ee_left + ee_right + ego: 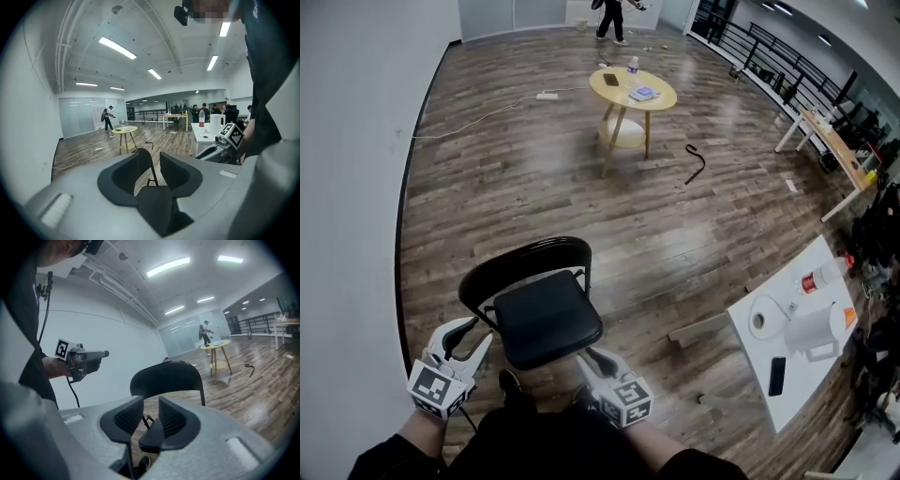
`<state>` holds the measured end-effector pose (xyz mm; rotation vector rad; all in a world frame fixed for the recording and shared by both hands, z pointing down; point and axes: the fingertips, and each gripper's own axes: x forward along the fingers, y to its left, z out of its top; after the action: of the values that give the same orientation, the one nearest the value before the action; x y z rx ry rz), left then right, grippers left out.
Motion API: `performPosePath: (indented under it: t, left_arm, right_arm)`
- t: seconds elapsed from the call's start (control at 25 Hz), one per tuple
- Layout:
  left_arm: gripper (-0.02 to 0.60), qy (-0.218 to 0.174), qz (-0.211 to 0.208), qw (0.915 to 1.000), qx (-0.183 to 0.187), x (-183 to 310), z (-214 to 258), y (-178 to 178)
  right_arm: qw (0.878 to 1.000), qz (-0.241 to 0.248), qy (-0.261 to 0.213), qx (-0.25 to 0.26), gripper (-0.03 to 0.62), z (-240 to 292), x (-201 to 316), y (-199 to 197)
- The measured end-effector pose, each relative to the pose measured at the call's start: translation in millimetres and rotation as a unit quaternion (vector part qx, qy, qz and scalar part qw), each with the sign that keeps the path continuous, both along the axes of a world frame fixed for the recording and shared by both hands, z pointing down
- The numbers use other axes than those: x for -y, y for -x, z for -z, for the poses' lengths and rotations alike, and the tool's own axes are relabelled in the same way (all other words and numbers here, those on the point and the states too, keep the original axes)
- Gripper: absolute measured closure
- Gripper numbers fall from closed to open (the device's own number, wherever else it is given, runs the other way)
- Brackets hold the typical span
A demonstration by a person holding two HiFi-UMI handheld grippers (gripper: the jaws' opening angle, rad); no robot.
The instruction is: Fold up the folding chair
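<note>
**A:** Start at the left. What is there?

**B:** A plain white wall (356,187), then the wood floor (516,187). The left gripper (473,336) hangs low beside it, level with the left edge of the folding chair (534,302).

**A:** And its jaws?

**B:** They stand well apart and clamp nothing. In the left gripper view the left gripper (151,159) shows the front corner of the seat (157,211) low in the gap. The curved backrest (143,154) rises beyond.

**A:** Where does the chair stand?

**B:** It stands directly in front of the person, unfolded on the floor. The seat (551,323) is down and the backrest (525,261) is on the far side. A round yellow table (633,91) stands well beyond it, and another person (609,19) is at the far end of the room.

**A:** And the right gripper?

**B:** The right gripper (592,359) is at the seat's front right corner. In its own view the right gripper (151,404) has its jaws a narrow gap apart. The seat corner (150,439) sits low in that gap, and floor shows through above it. I see no pad pressing on it.

**A:** What is further right?

**B:** A white table (816,380) holds a paper roll (761,317), a white kettle (816,333), a bottle (820,277) and a black phone (776,375).
</note>
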<state>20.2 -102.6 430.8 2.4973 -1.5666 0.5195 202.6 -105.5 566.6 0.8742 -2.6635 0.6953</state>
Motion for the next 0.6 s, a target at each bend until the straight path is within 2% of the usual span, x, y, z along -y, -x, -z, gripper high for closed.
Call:
performPosePath:
  t: [0.32,0.6]
  left_arm:
    - [0.416,0.011,-0.078,0.9968,0.008,26.6,-26.6,40.6]
    - [0.378,0.035,-0.140,0.9895,-0.007,47.5,-47.2,60.8]
  right_arm:
    - [0.994,-0.104,0.023,-0.023,0.499,-12.7,15.7,7.7]
    - [0.978,-0.202,0.045,-0.038,0.496,-23.2,24.5,0.8]
